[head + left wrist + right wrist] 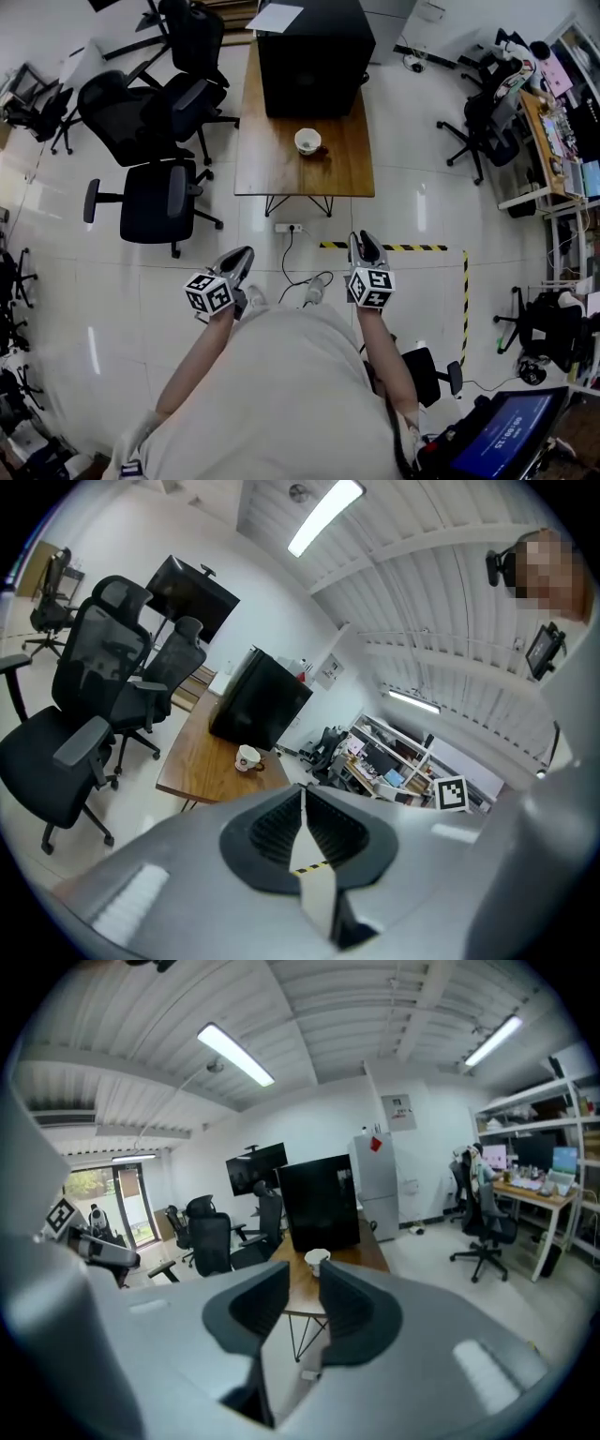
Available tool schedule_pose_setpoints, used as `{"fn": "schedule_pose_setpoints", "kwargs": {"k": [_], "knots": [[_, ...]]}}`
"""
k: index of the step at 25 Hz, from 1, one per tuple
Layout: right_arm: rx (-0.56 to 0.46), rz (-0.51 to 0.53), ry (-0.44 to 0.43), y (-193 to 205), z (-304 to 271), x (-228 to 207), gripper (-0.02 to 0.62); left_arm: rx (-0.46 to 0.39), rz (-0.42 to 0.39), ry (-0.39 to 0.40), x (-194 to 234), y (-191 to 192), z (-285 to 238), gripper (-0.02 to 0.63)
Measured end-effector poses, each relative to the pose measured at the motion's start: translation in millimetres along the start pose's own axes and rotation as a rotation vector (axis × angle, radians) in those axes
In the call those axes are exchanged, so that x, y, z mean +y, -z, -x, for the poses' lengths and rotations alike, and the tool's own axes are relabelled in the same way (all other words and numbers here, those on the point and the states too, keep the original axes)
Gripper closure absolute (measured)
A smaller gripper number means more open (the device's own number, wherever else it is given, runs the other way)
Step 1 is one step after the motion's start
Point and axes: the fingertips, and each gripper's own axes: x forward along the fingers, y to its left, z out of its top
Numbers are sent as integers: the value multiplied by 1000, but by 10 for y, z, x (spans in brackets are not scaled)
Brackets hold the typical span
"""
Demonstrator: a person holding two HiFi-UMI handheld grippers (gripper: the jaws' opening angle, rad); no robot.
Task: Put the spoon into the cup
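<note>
A white cup [307, 141] stands on the wooden table [272, 164], far ahead of me across the floor. Beside it lies a small dark thing [322, 151], too small to tell if it is the spoon. The cup [247, 757] also shows in the left gripper view and, as the cup [317, 1259], in the right gripper view. My left gripper [244, 255] [302, 791] is held in front of my body, its tips touching, nothing in it. My right gripper [364, 238] [304, 1269] is alongside, with a narrow gap between its jaws and nothing in it.
A large black box [314, 56] fills the table's far end. Black office chairs [155, 202] stand left of the table. A power strip with a cable [289, 228] lies on the floor before the table, beside yellow-black tape [412, 247]. Desks and chairs [487, 122] line the right.
</note>
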Motion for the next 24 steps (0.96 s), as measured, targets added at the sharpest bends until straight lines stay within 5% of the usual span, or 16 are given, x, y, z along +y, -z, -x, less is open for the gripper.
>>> {"fn": "schedule_pose_setpoints", "kwargs": {"k": [13,18,24], "knots": [[14,12,-199,65,-90,1114,532,-22,140,55,461,-4,342,606],[10,-16,-266,5,-165,1060,548,-192,332,189,343,-306,197,606],[-25,-38,-293,-135,-113,794,548,-261,261,433,-408,-677,114,603]]}}
